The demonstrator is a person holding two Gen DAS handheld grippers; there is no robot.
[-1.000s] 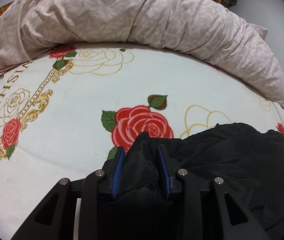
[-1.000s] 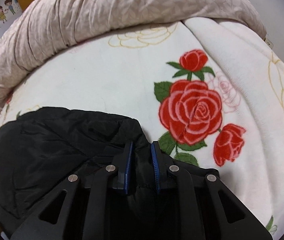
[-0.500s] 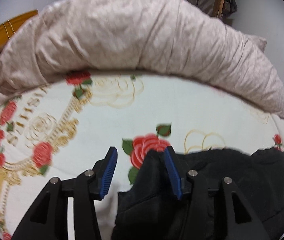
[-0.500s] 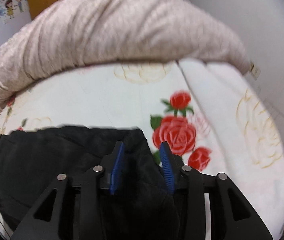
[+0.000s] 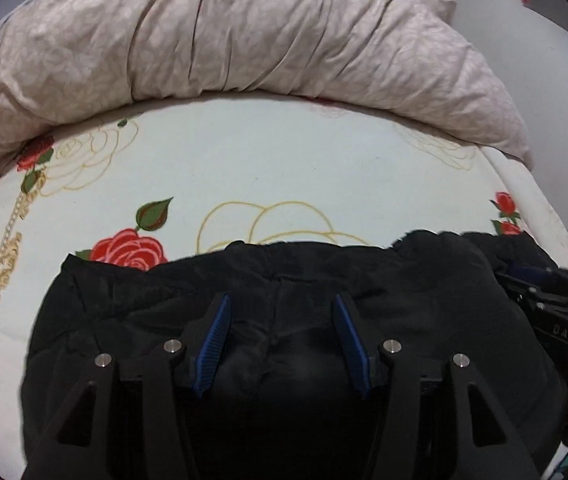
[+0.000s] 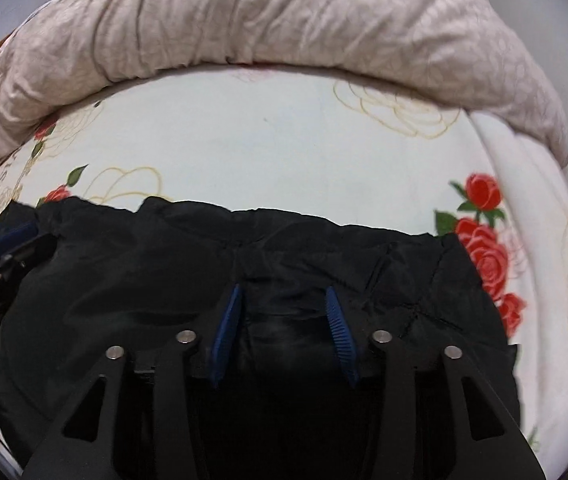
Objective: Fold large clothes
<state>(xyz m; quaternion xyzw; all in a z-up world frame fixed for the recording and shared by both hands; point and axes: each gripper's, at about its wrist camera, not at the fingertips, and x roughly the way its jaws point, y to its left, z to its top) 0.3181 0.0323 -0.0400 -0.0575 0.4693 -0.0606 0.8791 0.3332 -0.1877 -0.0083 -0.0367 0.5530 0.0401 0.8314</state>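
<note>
A black padded garment [image 5: 284, 292] lies folded on the rose-print bed sheet [image 5: 244, 168], its far edge running straight across. My left gripper [image 5: 282, 308] hovers over the garment's middle, its jaws opening, blue pads apart and nothing pinched between them. In the right wrist view the same garment [image 6: 276, 256] fills the lower half. My right gripper [image 6: 284, 300] is above it, jaws opening too, with only flat cloth underneath. Each gripper shows at the edge of the other's view: the right gripper [image 5: 532, 276] and the left gripper [image 6: 12, 236].
A long bunched beige duvet [image 5: 244, 36] lies across the far side of the bed. The white sheet with red roses [image 6: 484, 240] extends beyond the garment. The bed's right edge [image 6: 556, 200] drops off beside a pale wall.
Both grippers let go of the black garment's corners, opened, and moved inward over its middle. The garment now lies flat with a straight far edge.
</note>
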